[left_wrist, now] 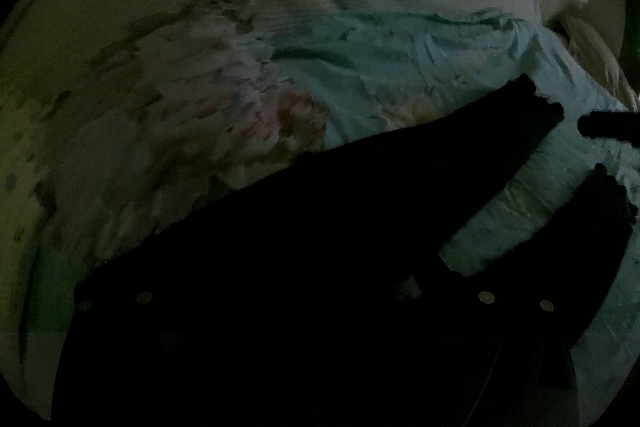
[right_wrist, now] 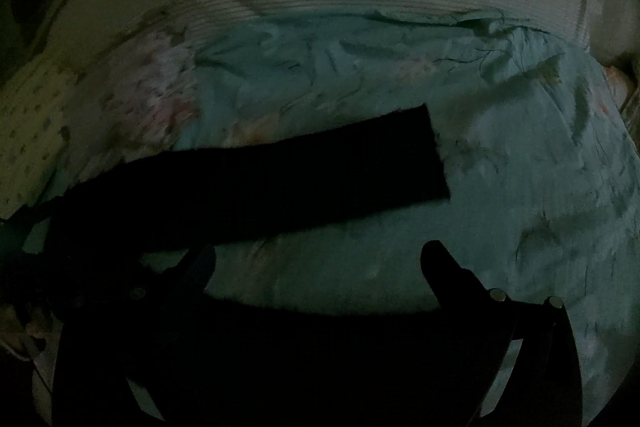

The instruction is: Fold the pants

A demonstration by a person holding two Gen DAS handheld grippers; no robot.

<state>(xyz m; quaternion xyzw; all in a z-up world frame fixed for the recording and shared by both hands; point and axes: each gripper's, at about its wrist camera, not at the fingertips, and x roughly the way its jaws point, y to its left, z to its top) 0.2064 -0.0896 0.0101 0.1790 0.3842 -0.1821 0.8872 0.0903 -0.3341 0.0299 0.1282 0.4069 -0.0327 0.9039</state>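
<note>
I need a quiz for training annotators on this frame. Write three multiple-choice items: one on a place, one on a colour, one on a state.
1. Where do the pants lie?
A. On a teal floral sheet
B. On a wooden floor
C. Over a chair back

2. What colour are the pants?
A. White
B. Red
C. Very dark, near black

3. How is the right hand-held gripper?
A. Shut on a pant leg
B. Open, fingers wide apart
C. Out of view

Answers:
1. A, the pants are spread flat on the teal floral sheet.
2. C, both views show them as a near-black shape against the pale fabric.
3. B, in its own wrist view the right hand-held gripper has bare sheet showing between its two fingers.
</note>
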